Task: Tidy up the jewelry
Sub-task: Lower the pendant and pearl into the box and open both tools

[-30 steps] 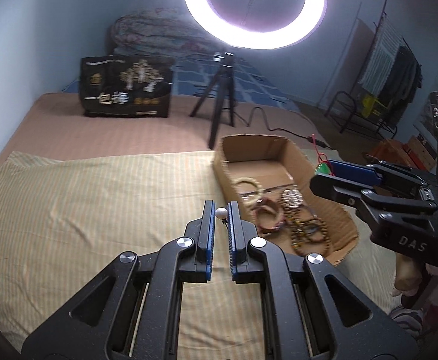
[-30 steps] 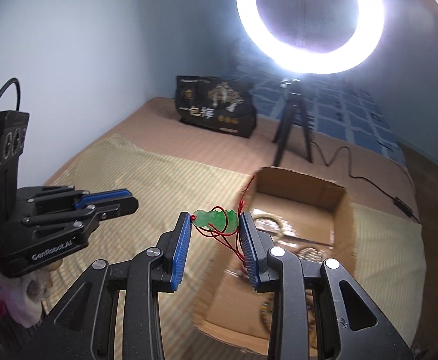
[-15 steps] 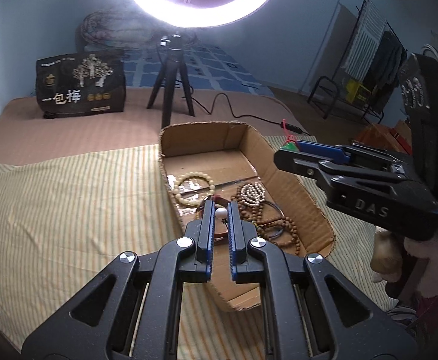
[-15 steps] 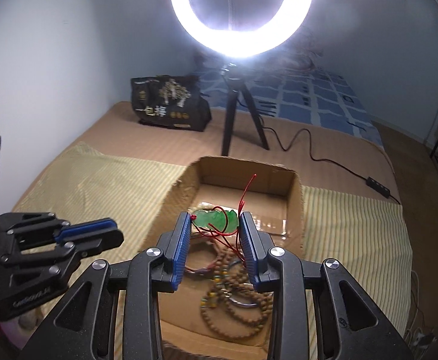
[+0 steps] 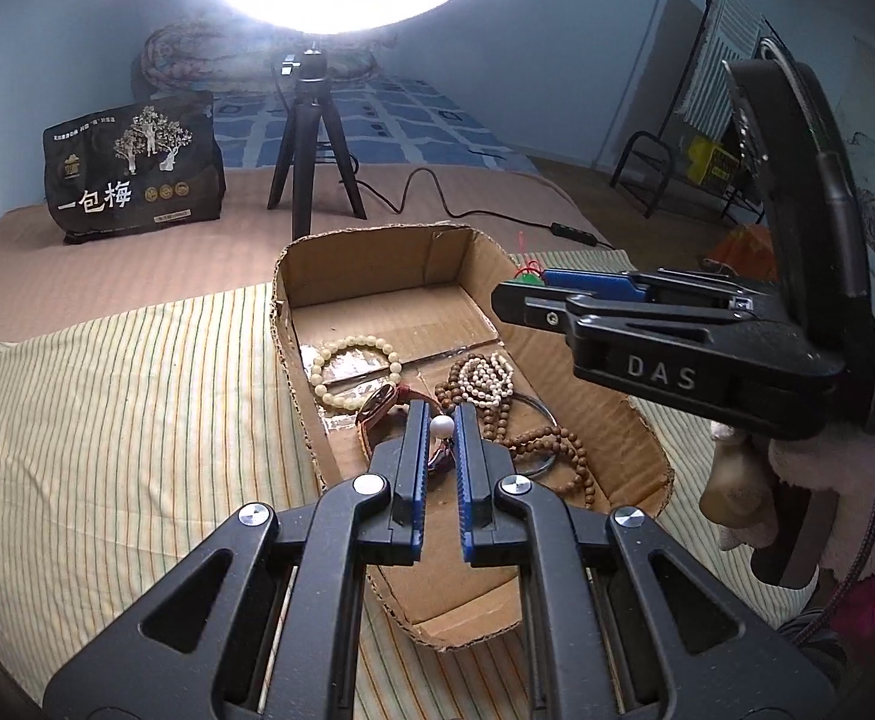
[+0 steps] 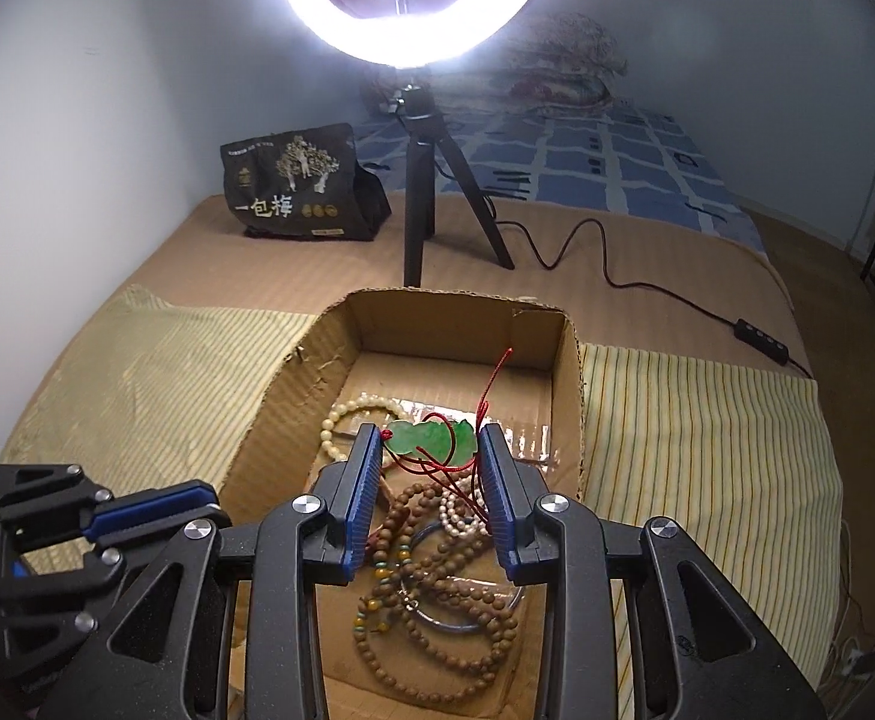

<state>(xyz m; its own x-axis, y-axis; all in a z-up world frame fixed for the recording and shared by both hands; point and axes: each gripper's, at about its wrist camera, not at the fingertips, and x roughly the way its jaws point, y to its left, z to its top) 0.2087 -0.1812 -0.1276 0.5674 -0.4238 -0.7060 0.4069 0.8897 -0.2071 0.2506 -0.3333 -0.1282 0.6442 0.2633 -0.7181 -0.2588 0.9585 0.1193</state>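
Observation:
An open cardboard box (image 5: 371, 258) (image 6: 455, 318) lies on the striped cloth and holds several bead bracelets (image 5: 353, 372) (image 6: 437, 618) and a pearl strand (image 5: 482, 378). My left gripper (image 5: 441, 426) is shut on a small white pearl (image 5: 441, 426), above the jewelry in the box. My right gripper (image 6: 428, 447) is shut on a green jade pendant (image 6: 431, 438) with a red cord (image 6: 488, 384), also over the box. The right gripper also shows in the left wrist view (image 5: 533, 288), at the box's right wall. The left gripper's blue-padded fingers (image 6: 155, 504) show low left in the right wrist view.
A ring light on a black tripod (image 5: 311, 132) (image 6: 431, 180) stands behind the box, its cable (image 6: 617, 276) trailing right. A black printed bag (image 5: 131, 168) (image 6: 299, 186) stands at the back left. A striped cloth (image 5: 107, 408) covers the bed. A rack (image 5: 707, 138) stands far right.
Both grippers have moved in over the box with their pieces still held. The box and jewelry now lie directly under both sets of fingers.

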